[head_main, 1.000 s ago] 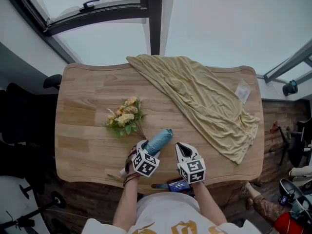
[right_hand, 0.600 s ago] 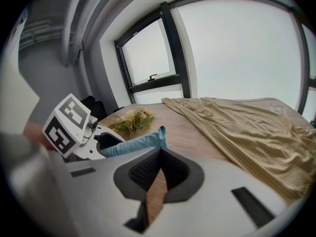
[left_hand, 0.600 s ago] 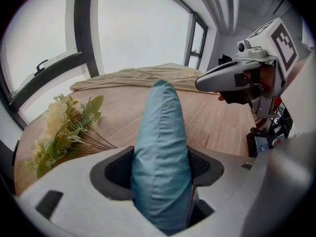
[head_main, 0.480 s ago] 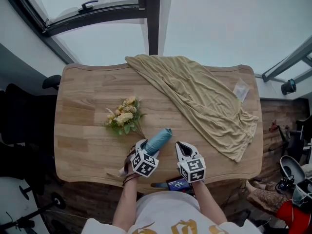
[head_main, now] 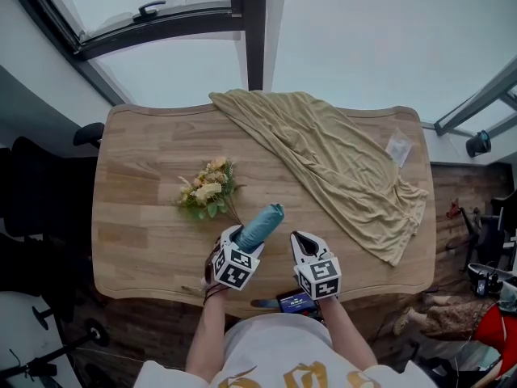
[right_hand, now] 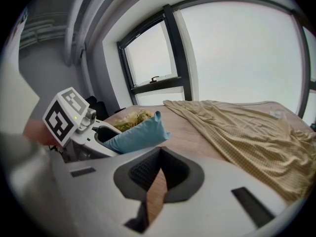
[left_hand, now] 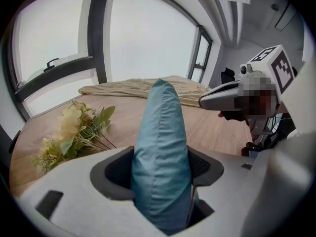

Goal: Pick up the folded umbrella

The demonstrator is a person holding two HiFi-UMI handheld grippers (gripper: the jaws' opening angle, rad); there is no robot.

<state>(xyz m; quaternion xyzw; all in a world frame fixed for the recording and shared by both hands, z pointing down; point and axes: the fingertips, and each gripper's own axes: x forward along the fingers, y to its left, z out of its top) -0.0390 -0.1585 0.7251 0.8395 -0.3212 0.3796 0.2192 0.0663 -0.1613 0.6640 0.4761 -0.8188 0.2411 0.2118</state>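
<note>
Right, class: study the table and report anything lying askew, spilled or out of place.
The beige cloth lies rumpled in a slant across the table, not spread flat. The flower bunch lies on its side. Nothing is spilled or broken; the folded umbrella is simply held in the left tool.

Teal folded umbrella (head_main: pixel 260 225) — tilted up, off table
</note>
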